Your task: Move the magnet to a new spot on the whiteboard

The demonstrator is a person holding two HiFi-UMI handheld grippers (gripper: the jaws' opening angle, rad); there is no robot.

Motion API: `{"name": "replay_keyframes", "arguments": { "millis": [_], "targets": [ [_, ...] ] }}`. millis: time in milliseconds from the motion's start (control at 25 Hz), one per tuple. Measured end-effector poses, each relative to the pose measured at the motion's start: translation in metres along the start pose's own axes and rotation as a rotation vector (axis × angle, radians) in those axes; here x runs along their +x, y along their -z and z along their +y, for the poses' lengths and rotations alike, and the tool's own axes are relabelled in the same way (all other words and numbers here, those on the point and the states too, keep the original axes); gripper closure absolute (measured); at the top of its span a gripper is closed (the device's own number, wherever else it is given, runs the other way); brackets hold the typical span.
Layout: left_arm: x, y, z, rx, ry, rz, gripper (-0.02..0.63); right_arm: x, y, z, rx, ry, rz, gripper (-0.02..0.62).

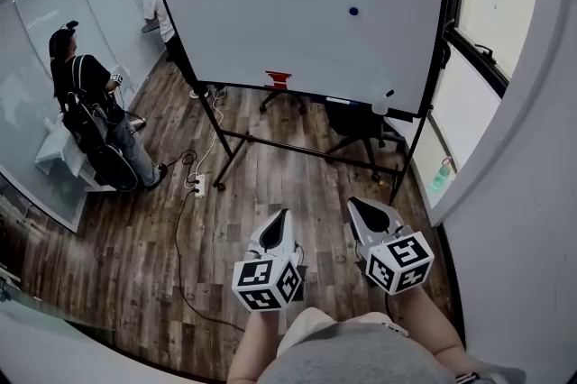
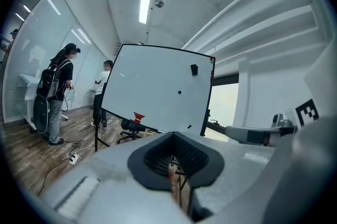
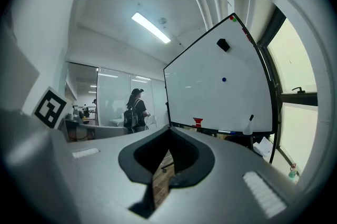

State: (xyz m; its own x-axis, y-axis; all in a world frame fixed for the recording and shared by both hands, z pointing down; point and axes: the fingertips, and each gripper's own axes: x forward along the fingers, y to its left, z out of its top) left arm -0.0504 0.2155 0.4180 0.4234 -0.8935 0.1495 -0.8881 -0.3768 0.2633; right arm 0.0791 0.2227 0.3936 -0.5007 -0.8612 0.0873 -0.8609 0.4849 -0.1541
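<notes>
Magnet (image 1: pixel 352 12), a small blue dot, sits right of centre on the whiteboard (image 1: pixel 270 4), well apart from both tools. Here the left tool (image 1: pixel 283 214) and right tool (image 1: pixel 359 204) hang low, jaws pressed together, empty. Advised: step close, spread one tool's jaws, then pinch the magnet squarely by its rim.

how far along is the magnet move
Nothing looks done yet. The blue magnet sits on the whiteboard, untouched. In hand: nothing; the left gripper and right gripper are both shut, empty and well short of the board. Left to do: reach the magnet, grip it, set it elsewhere.
</notes>
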Motion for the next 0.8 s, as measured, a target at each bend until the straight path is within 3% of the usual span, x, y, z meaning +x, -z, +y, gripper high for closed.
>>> {"name": "replay_keyframes", "arguments": {
  "millis": [400,800],
  "targets": [
    [0.003,0.004,0.009,-0.01,-0.028,0.015,0.601,0.01,0.004,-0.003,0.014,-0.02,0.013,0.594],
    [0.046,-0.005,0.026,-0.007,-0.006,0.013,0.601,0.045,0.0,-0.028,0.012,0.006,0.009,0.594]
  ]
}}
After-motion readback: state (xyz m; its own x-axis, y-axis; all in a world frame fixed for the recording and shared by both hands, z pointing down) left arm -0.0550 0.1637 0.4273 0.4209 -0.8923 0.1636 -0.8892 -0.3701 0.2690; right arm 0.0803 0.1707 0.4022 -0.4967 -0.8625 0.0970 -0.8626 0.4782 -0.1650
